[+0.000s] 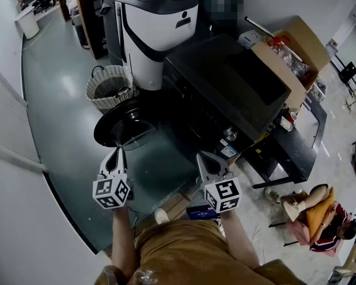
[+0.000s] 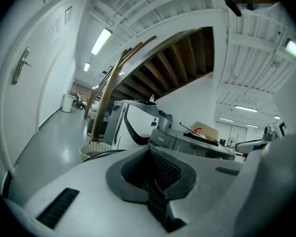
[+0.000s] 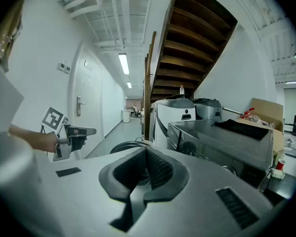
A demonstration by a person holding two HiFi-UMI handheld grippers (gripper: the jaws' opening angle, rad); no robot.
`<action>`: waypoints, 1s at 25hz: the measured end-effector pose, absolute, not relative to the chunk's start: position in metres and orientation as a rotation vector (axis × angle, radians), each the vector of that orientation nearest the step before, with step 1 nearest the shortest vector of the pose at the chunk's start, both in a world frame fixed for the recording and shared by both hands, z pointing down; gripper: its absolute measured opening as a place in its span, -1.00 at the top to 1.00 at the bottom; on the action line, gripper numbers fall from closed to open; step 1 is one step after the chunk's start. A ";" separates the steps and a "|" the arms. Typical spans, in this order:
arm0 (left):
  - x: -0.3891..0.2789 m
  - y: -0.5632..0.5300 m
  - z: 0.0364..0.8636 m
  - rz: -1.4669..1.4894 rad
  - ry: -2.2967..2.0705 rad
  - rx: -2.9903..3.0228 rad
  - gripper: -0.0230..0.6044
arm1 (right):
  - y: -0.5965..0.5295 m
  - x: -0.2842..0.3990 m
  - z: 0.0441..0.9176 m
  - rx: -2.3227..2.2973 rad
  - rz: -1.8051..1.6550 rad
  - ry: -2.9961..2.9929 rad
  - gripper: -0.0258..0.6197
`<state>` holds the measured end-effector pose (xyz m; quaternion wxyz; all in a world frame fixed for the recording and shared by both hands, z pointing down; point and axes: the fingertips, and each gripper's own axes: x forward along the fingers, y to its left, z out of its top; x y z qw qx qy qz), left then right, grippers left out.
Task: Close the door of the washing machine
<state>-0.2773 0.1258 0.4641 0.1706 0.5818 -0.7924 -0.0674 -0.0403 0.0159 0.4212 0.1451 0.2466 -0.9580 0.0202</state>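
The round door (image 1: 123, 126) of the dark washing machine (image 1: 225, 82) stands swung open just ahead of the left gripper (image 1: 116, 154), whose jaws are pressed together with nothing between them. The right gripper (image 1: 203, 158), also closed and empty, hovers level with the left one, the machine's front ahead and to its right. A wicker basket (image 1: 110, 86) sits beyond the door, farther ahead of the left gripper.

round black washing-machine door (image 3: 120, 146): lower part hidden behind right gripper (image 3: 146, 162) | open brown cardboard box (image 1: 302, 37): contents too small to tell
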 end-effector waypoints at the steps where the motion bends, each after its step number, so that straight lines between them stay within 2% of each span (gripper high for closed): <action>1: -0.278 0.125 0.468 -0.172 -2.245 1.655 0.84 | 0.014 -0.042 0.423 0.712 0.065 -2.760 0.88; 25: -0.326 0.100 0.544 0.066 -2.240 1.477 0.79 | -0.021 -0.057 0.503 0.592 0.305 -2.653 0.88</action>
